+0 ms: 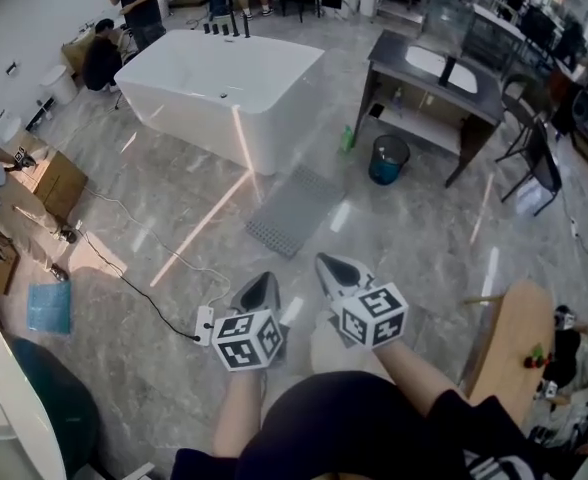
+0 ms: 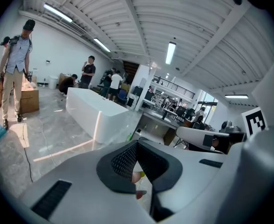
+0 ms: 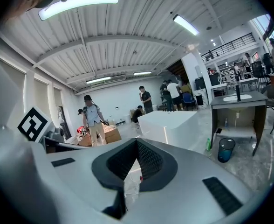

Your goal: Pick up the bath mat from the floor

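My left gripper (image 1: 264,286) and right gripper (image 1: 330,268) both have their jaws together, holding nothing. The gray bath mat (image 1: 294,211) lies flat on the floor (image 1: 174,198), beside the white tub (image 1: 224,83).

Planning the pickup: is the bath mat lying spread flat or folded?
Spread flat: the grey bath mat lies as one sheet on the floor beside the bathtub.

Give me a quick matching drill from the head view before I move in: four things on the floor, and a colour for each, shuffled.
Things:
1. bath mat
2. bathtub
3. waste bin
4. bottle

Colours:
A. white
B. green
C. grey
D. blue

Pairs: 1-C; 2-A; 3-D; 4-B
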